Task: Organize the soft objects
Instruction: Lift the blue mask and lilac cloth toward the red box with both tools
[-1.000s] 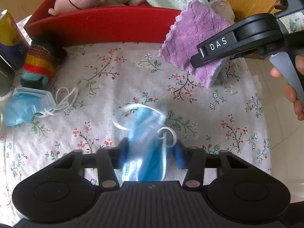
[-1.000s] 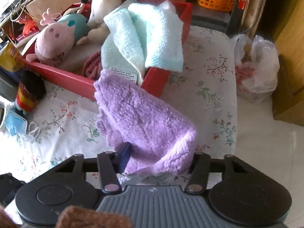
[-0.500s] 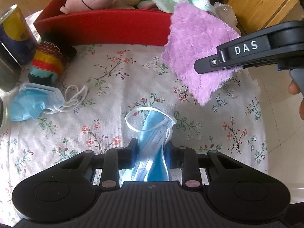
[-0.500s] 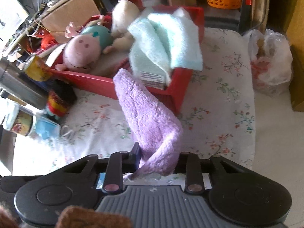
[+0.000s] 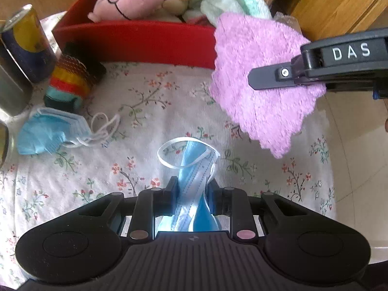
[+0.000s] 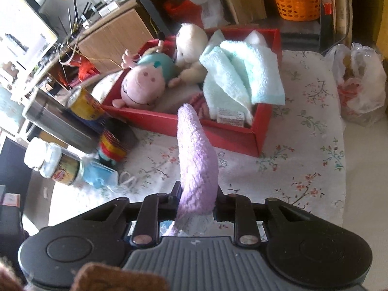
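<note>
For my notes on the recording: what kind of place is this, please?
Probably a lived-in home room. A floral tablecloth covers the table, a red box holds a plush pig, and an orange basket and cartons crowd behind.

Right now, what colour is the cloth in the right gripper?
Purple, a fluffy cloth. It shows best in the left wrist view.

floor (image 6: 363, 194): pale tile | wooden cabinet (image 5: 339, 2) | wooden desk (image 6: 106, 36) | daylight: bright, from left
</note>
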### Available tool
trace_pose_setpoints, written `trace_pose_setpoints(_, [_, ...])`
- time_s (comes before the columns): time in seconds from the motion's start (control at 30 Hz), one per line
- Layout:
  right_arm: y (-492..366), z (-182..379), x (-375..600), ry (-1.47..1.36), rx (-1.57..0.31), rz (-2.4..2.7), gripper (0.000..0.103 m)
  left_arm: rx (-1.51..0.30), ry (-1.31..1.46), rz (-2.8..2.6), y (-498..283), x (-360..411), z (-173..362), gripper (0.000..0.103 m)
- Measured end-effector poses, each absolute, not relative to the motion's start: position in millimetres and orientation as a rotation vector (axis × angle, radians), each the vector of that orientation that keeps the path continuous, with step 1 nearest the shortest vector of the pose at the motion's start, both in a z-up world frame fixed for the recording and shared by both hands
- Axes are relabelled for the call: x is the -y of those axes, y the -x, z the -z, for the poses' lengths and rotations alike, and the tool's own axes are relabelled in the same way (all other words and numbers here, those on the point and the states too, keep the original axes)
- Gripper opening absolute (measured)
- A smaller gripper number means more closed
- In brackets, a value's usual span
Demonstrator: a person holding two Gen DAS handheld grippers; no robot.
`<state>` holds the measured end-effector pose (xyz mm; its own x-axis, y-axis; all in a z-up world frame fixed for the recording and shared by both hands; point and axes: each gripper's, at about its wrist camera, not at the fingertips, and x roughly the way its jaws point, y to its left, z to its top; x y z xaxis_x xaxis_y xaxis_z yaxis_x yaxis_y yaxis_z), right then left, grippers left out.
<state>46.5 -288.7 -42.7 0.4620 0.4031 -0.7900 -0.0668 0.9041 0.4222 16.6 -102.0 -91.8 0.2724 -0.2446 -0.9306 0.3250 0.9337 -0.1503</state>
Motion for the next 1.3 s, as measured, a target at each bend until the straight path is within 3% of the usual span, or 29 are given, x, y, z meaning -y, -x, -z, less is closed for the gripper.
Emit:
trace_pose_setpoints(0.87, [-32.1,2.1,302.9,-0.626,-0.888,-0.405,0.000,-1.104,0.159,0.352,-41.5,56.9,36.8,0.021])
trace_pose_setpoints(1.3, [-21.2,-35.7,311.0,-0.703,-0.735,-0.466,0.000,-0.929,0.287,0.390,-60.2,43.6,-29.4,0.021])
